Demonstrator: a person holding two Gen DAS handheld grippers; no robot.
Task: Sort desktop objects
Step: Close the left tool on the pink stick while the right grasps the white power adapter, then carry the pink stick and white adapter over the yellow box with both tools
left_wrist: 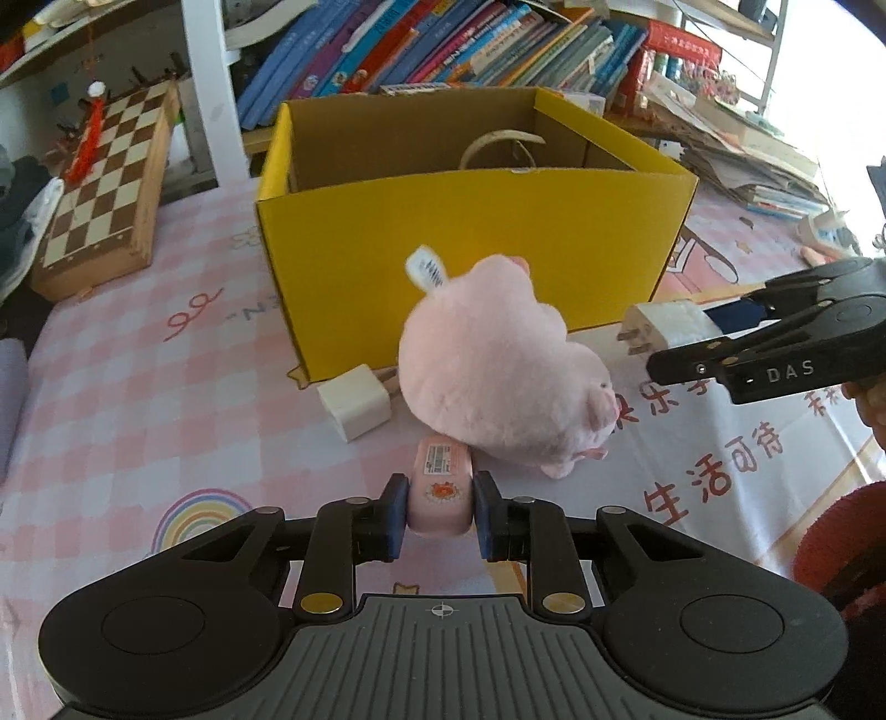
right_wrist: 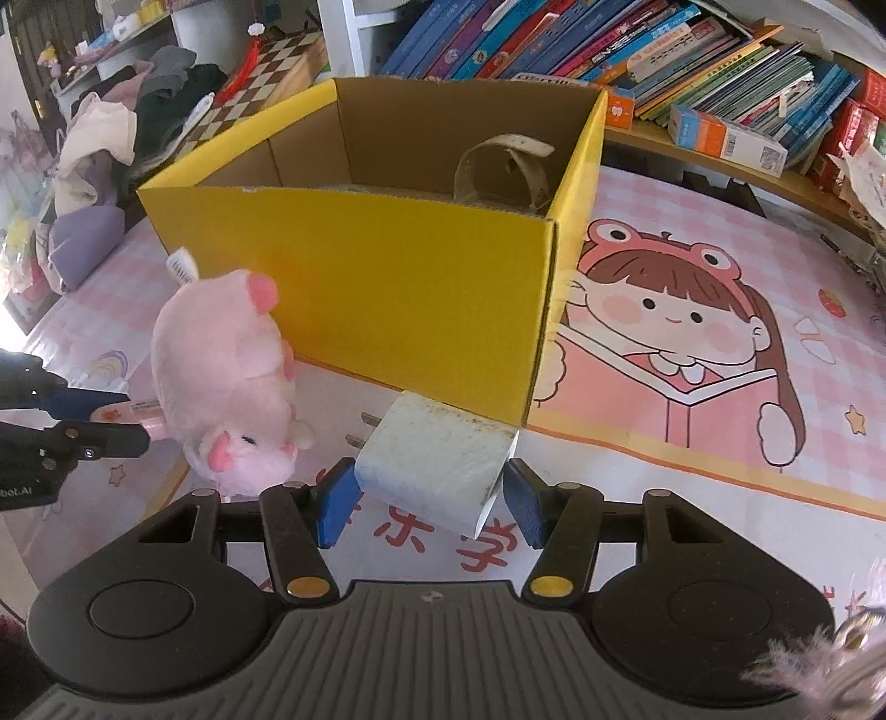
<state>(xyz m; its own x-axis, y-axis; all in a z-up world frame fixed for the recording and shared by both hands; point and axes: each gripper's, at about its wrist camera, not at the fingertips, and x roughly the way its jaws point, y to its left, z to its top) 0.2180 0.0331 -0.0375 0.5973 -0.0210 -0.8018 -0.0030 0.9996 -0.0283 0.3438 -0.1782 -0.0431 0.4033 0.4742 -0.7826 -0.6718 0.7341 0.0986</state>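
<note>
Left gripper (left_wrist: 440, 512) clamped on a small pink packet (left_wrist: 441, 492), blue pads pressed against its two long sides; the packet's long axis runs forward along the fingers, its far end reaching the pink plush pig (left_wrist: 501, 374). The pig lies on its side on the pink checked tablecloth (left_wrist: 166, 387), snout toward the camera in the right wrist view, white tag toward the yellow cardboard box (left_wrist: 470, 243). Right gripper (right_wrist: 423, 501) gripping a white plug adapter (right_wrist: 437, 468), held above the cloth just in front of the box's near corner, its body tilted and its two metal prongs (right_wrist: 362, 429) pointing forward and left toward the pig. A second white charger cube (left_wrist: 354, 401) rests on the cloth beside the pig, against the foot of the box. Inside the box, a curled strap (right_wrist: 506, 166). Behind it, a chessboard (left_wrist: 105, 183) and rows of books (left_wrist: 443, 50).
</note>
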